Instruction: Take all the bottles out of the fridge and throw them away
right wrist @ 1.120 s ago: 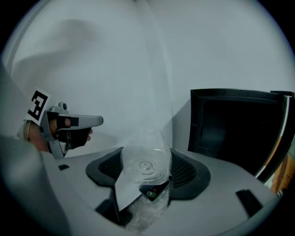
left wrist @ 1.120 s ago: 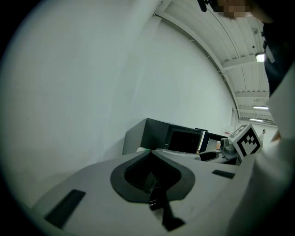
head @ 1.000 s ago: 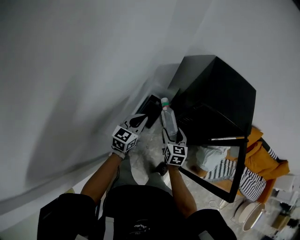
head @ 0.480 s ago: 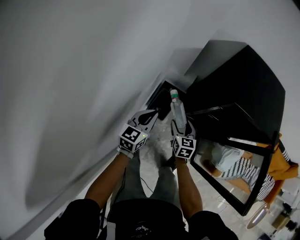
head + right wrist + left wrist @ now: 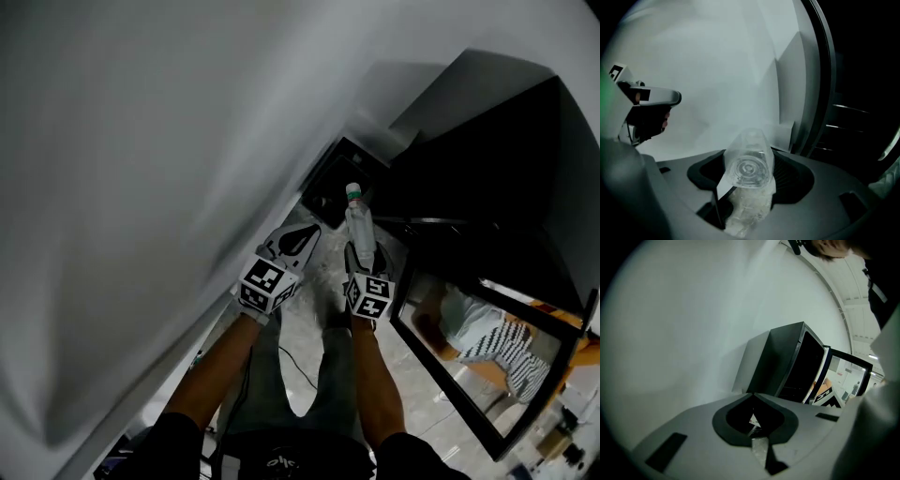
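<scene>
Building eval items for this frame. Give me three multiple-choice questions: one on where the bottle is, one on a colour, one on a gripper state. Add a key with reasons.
1. Where is the bottle?
A. in the right gripper
B. on a fridge shelf
C. on the floor

2. What colour is the band under its cap?
A. red
B. green
C. blue

3. How do the left gripper jaws stand?
A. together, nothing between
B. wide apart
C. closed on a bottle

Key:
1 A, the right gripper view shows the jaws clamping the clear bottle.
2 B, the head view shows a green ring.
3 A, the left gripper view shows the tips meeting, empty.
</scene>
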